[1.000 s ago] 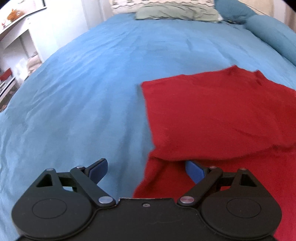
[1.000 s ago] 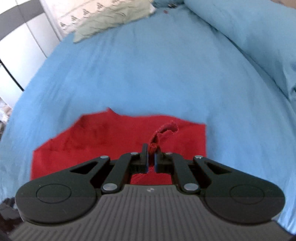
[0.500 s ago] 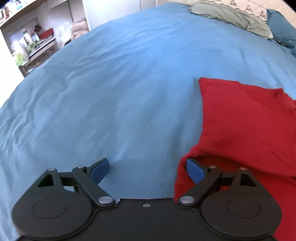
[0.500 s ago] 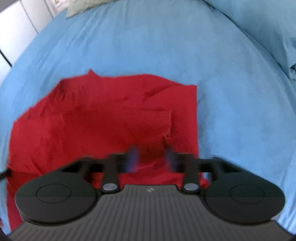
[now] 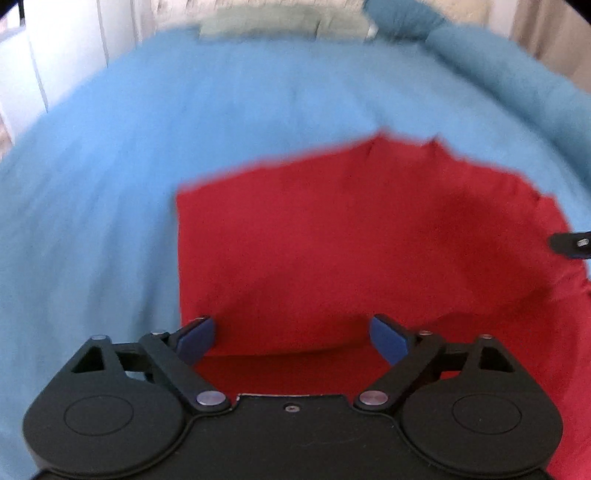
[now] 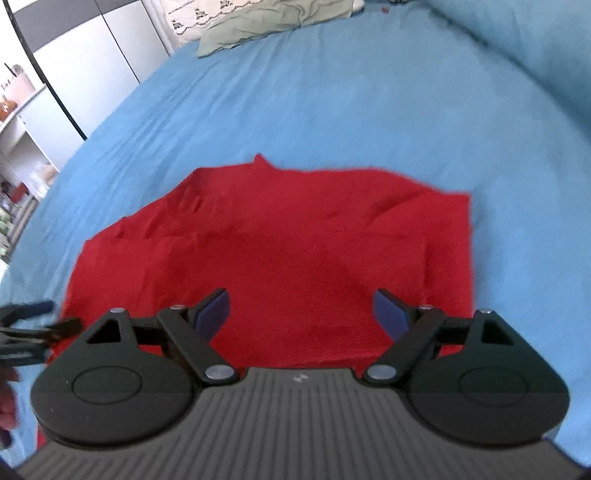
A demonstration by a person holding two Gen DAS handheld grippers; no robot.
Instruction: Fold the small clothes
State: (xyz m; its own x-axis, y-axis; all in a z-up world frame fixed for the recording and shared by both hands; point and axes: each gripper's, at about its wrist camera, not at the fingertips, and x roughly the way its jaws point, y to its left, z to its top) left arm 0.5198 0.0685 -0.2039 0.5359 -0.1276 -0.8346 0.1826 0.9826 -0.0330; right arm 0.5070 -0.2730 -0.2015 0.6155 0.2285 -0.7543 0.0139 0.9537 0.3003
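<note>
A red garment [image 5: 351,236] lies folded over itself on the blue bed cover; it also shows in the right wrist view [image 6: 295,240]. My left gripper [image 5: 291,338] is open and empty, its blue pads over the garment's near left part. My right gripper [image 6: 301,314] is open and empty above the garment's near edge. A bit of the right gripper [image 5: 572,244] shows at the right edge of the left wrist view. The left gripper [image 6: 26,325] shows at the left edge of the right wrist view.
The blue bed cover [image 6: 332,92] spreads all around the garment. A grey-green pillow [image 6: 273,20] lies at the head of the bed. A rolled blue duvet [image 5: 517,85] runs along the right side. White cupboards and shelves [image 6: 22,110] stand left of the bed.
My right gripper has let go of the garment fold and opened wide. My left gripper stayed open and swung right, so it is now over the garment. The red top layer now lies flat.
</note>
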